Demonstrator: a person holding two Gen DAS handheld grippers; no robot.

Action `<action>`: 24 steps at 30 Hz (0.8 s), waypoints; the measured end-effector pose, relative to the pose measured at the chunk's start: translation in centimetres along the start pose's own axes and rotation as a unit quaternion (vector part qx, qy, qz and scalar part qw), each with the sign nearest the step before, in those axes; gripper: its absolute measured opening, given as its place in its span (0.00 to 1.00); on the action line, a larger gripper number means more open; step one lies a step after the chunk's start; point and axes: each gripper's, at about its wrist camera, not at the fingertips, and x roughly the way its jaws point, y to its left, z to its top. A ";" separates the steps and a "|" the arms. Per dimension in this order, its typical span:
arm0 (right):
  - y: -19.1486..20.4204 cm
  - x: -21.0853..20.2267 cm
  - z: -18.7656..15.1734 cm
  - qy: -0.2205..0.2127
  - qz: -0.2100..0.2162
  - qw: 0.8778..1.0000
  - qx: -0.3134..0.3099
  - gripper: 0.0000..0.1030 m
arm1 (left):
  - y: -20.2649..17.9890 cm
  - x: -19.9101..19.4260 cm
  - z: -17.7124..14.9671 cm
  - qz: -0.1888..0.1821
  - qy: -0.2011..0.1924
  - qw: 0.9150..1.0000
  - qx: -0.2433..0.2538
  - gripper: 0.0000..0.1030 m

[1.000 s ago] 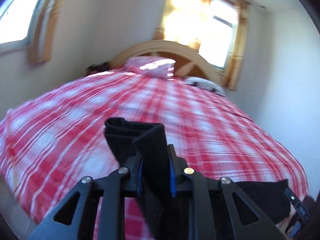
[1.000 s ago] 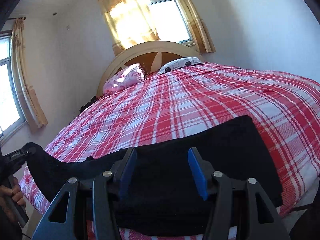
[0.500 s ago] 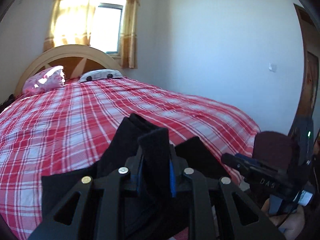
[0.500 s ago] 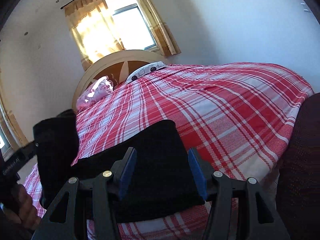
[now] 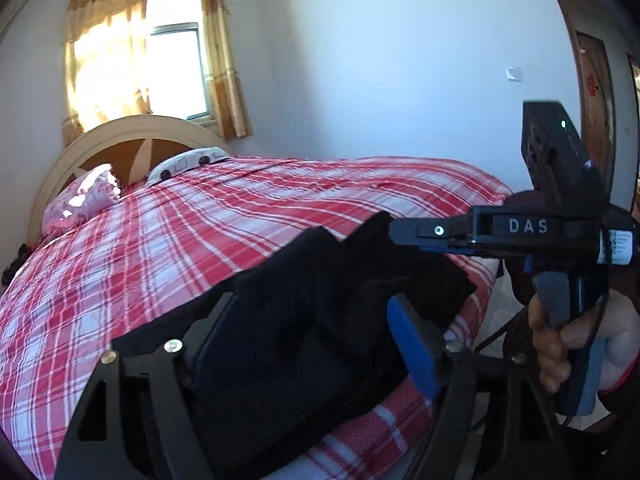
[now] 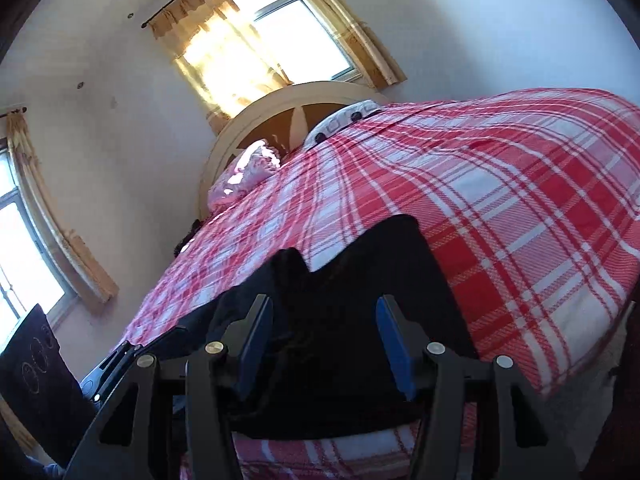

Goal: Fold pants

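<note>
Left wrist view, far left: pink pillow (image 5: 82,200) under curved headboard (image 5: 120,140), sunlit window w/ yellow curtains (image 5: 148,52) in upper left. Red-white plaid bedspread (image 5: 200,240) fills the mid frame.

Lower centre: left gripper (image 5: 312,344), jaws spread apart, black pad on left side, blue pad on right. Black pants (image 5: 304,312) lie bunched in folded layers on the near bed edge, cloth sitting between the spread jaws; can't tell if a pad touches it.

Right side of frame: right gripper (image 5: 404,232) seen side-on, "DAS" on its body, tip over the right part of the pants. Jaw gap not readable from this angle. Person's right hand (image 5: 560,344) wraps the handle at lower right.

Right wrist view, left edge: second window, dark part of the left gripper at lower left. Upper centre: window and headboard, 2 pillows below it.

Lower centre: right gripper (image 6: 320,340) w/ blue pads wide apart, holding nothing; pants directly ahead between and beyond the pads, resting on the bedspread. Plaid runs off to the right edge.
</note>
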 end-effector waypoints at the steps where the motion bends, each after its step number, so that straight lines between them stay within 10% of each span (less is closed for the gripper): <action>1: 0.1 0.4 0.2 0.007 0.016 1.000 0.000 0.58 | 1.1 -0.5 0.0 0.015 -0.001 1.000 -0.014 0.80; 7: -0.3 5.0 0.4 0.051 0.028 0.998 -0.001 0.58 | 8.0 -1.9 -1.3 0.104 0.020 0.987 -0.120 0.82; 15: 2.7 6.7 -1.9 0.081 0.026 0.994 -0.065 0.55 | 9.6 -1.3 -2.4 0.118 0.030 0.978 -0.169 0.82; 24: 4.4 7.0 -2.7 0.083 -0.007 0.991 -0.109 0.23 | 9.6 -1.0 -2.4 0.120 0.038 0.977 -0.170 0.82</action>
